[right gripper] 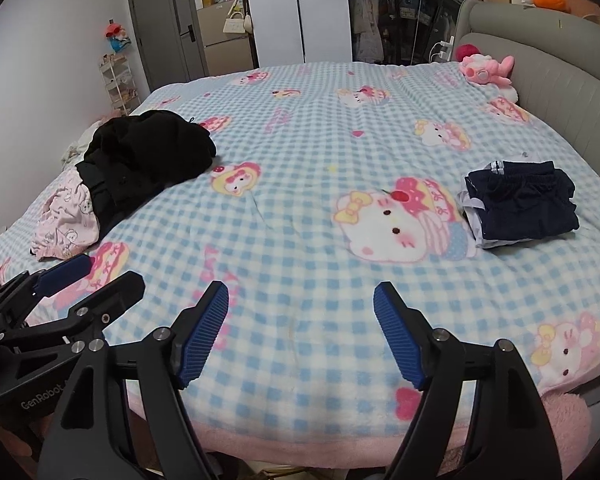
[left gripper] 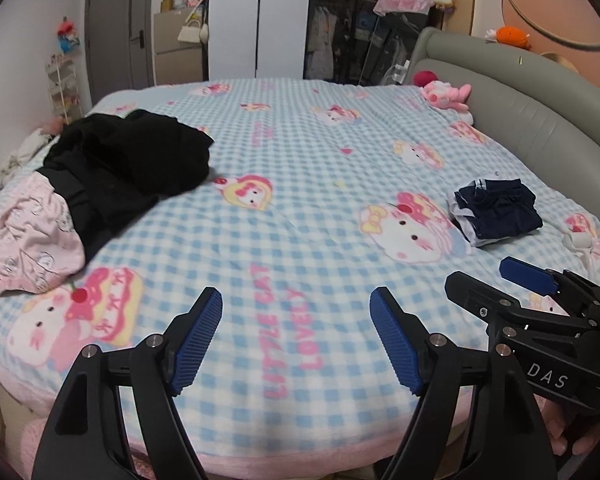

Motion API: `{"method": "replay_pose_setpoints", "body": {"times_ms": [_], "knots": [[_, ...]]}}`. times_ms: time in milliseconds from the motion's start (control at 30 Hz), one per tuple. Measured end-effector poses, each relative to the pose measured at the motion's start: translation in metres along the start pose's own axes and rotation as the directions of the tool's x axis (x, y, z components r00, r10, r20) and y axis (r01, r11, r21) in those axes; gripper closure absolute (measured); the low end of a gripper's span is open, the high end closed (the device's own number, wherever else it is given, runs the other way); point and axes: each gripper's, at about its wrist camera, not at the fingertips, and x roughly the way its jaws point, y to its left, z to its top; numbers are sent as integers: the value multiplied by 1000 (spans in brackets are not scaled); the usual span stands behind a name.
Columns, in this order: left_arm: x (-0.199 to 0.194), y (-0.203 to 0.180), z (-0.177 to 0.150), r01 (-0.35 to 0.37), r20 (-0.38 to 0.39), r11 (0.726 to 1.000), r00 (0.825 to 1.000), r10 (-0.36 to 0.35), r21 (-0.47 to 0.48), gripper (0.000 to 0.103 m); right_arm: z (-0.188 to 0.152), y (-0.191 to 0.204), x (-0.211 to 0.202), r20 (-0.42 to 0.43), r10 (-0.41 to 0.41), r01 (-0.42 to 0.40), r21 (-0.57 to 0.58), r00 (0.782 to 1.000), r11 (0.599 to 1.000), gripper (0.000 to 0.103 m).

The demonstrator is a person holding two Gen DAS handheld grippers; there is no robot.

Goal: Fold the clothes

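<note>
Left wrist view: left gripper (left gripper: 296, 340), jaws spread wide with nothing between them, blue ribbed pads over the near edge of the bed (left gripper: 300, 208). Right gripper (right gripper: 302, 336), jaws likewise released and empty, just beside the left one, over the same edge. Bed cover: blue-and-white check blanket with cartoon cat prints. Folded navy garment (right gripper: 520, 204), with white trim, flat on the right side of the bed near the grey headboard (right gripper: 560, 76); long axis runs roughly across the picture, left to right. Unfolded heap, left side: black clothing (left gripper: 128, 164) lying over a pink printed garment (left gripper: 36, 236), the heap stretching from the near left edge diagonally toward the bed's middle. Pink plush toy (left gripper: 446, 94) at the headboard.
</note>
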Motion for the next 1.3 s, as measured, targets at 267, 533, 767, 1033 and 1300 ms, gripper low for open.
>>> {"method": "replay_pose_setpoints", "body": {"times_ms": [267,533,767,1033,1300], "knots": [[-11,5,0,-14,10,1000,1000,14,-14,22,3,9,-8,4,-26,26,-15,1000,1000,21],[-11,3,-1,-10,8,1000,1000,10,-14,21,2,8,-8,-6,-31,31,-15,999,999,21],[-22,5,-5,-35,6,999,999,36,-32,15,0,8,-13,-17,-58,58,-8,998,998,15],[-42,14,-27,-57,-19,994,998,55,-94,13,-16,10,-38,-25,-89,89,9,996,996,2],[-40,12,-52,-69,-66,995,996,64,-77,12,-41,12,-47,-45,-100,101,3,994,995,1]]}}
